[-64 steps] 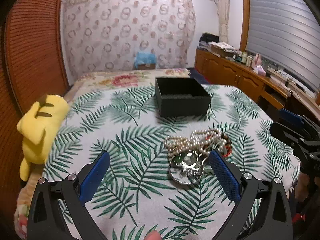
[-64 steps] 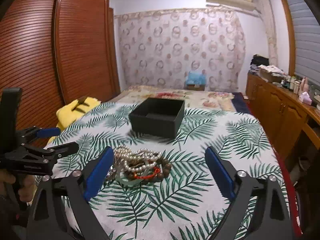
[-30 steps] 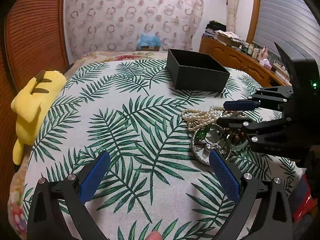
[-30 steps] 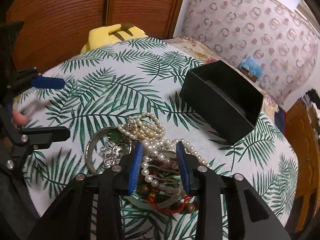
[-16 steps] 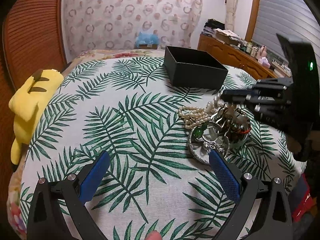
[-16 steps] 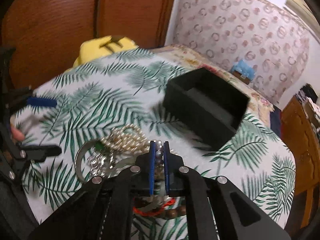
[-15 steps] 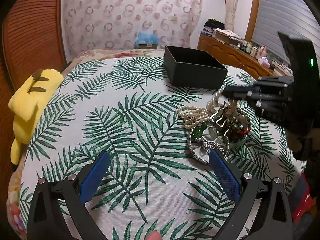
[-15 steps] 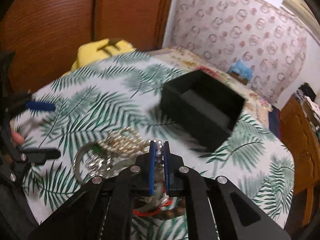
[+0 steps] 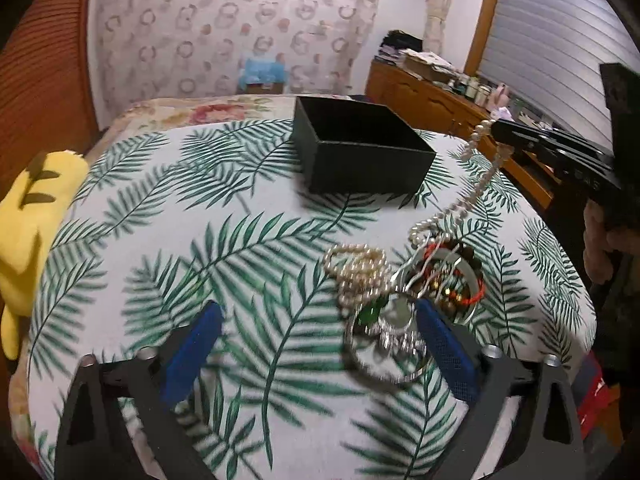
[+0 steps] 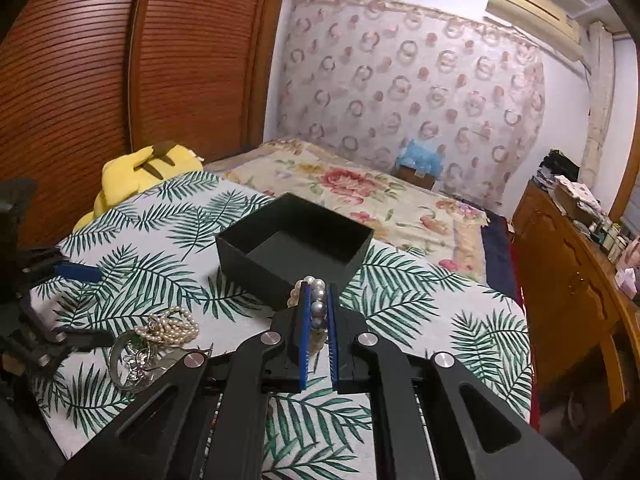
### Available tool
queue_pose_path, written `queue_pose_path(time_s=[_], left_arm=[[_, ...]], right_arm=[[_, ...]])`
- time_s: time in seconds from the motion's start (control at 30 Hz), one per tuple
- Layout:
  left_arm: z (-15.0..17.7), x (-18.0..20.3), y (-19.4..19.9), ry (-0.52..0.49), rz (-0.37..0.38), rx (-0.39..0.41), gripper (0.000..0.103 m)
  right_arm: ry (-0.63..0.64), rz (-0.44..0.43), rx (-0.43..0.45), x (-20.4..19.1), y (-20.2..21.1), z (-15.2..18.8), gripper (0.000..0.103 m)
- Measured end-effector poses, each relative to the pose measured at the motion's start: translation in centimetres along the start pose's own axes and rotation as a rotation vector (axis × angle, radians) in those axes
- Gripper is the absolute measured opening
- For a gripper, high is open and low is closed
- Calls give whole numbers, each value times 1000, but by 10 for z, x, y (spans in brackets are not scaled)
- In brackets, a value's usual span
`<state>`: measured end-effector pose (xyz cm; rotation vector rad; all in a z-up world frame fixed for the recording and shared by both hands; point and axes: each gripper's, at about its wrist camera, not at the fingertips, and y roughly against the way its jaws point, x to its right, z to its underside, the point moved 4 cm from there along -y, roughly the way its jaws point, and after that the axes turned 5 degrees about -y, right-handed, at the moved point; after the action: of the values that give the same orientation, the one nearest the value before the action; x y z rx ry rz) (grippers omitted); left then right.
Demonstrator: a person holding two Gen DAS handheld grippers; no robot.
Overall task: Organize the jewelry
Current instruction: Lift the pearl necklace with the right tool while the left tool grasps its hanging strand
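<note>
So the right tongs (image 10: 318, 312) are pinched nearly closed on a pearl necklace (image 9: 472, 184), a few grey-white beads squeezed between the blue pads (image 10: 305, 332). They sit up off the table, just short of the near wall of the black box (image 10: 294, 246). From the left-hand camera you can see the strand hanging down from the tip of those tongs (image 9: 504, 134) at the box's right side, trailing to the jewelry pile (image 9: 404, 284), so its lower end is in with the rest.

The pile lies on the palm-leaf cloth (image 9: 168, 216) on the near side of the box: a bunch of small pearls, a big silver bangle, something green, a red cord and some brown beads, all tangled together.

The left tongs (image 9: 318, 354) are spread wide and hold nothing. Their right pad (image 9: 444, 348) is right up against the pile's edge; can't tell if it's actually touching.

The box is open on top and looks bare inside. A yellow plush toy (image 9: 36, 204) slumps off the cloth's edge, well to the box's left.
</note>
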<state>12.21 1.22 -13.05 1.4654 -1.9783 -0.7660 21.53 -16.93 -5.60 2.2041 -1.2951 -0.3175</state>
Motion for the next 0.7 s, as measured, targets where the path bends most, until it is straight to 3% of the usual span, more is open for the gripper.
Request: queue_pose_path(time_s=[0.03,0.1,0.3,0.47,0.7], left_arm=[[-5,0,-5,-6,18,-11,82],[-11,0,-12,-10,45,-24,66],[-33,0,-40,-53,114,-99,44],[-43,-1,-60,-88,143,-170,38],[-45,1,-73,-190,103,-237,33]], right_arm=[[0,0,3,1,2,0,9],[4,-2,5,0,4,0,9],[15,-15,4,-6,6,4,9],[15,-21,-4,-9,3,10,9],[1,-26,-7,-10,-1,14,9]])
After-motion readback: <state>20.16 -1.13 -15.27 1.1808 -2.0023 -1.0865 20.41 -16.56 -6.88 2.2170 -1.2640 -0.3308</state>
